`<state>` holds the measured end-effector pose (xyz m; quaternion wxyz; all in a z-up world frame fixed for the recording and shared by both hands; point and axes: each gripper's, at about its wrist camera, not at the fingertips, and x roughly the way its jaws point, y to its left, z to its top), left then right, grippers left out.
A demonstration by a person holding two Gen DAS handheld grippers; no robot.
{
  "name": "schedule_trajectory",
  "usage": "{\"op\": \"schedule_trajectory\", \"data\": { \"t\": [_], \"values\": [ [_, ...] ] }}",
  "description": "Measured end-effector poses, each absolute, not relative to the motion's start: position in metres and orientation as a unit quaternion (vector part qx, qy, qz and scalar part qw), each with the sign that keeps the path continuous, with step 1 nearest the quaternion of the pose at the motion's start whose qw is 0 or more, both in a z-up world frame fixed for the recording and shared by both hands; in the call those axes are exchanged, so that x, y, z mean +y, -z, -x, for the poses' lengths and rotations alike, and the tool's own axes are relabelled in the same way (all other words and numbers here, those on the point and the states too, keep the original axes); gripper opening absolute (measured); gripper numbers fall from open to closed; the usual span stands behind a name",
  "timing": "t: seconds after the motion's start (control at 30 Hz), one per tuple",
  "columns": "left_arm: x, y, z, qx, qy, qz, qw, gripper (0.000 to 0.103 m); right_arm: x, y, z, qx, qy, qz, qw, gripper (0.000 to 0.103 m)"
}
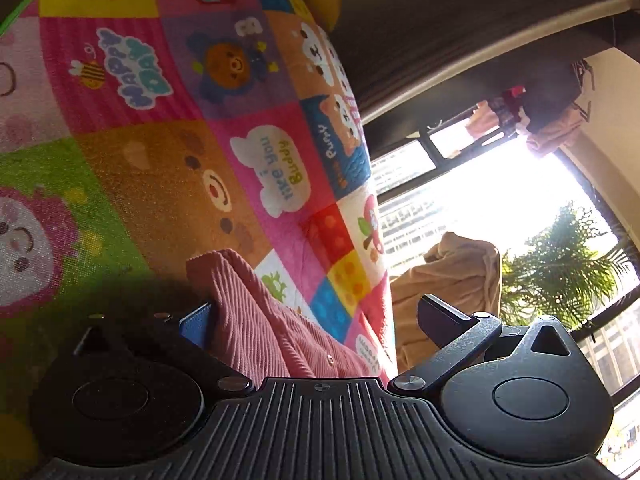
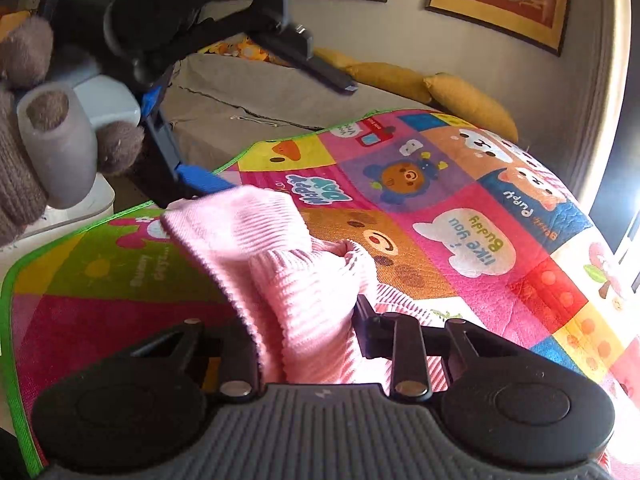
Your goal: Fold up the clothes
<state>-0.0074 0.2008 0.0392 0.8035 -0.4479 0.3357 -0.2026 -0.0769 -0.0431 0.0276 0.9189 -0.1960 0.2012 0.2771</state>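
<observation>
The pink ribbed garment (image 2: 296, 280) lies bunched at the near side of the patchwork mat (image 2: 460, 208). It looks soft, light and limp, likely to sag and slide. At its left edge the left claw (image 2: 224, 128) stands wide, one blue pad (image 2: 200, 179) touching the cloth. The right claw (image 2: 308, 332) pinches a thick fold; hems look like surer holds.

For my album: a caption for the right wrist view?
Right gripper pinching a pink garment above a cartoon mat.
</observation>
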Motion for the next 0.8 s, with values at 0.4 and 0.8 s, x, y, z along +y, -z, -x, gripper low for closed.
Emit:
{"op": "schedule_trajectory", "data": {
  "t": [0.4,0.8],
  "values": [
    [0.127,-0.016,-0.039,0.418,0.258,0.435,0.754,0.103,-0.072,-0.051,0.088,0.175,-0.272,0.161,0.932,0.015],
    [-0.028,-0.149,-0.025,0.292,0.449,0.306,0.787,0.103,-0.25,-0.062,0.111,0.206,-0.075,0.006,0.976,0.015]
  ]
}}
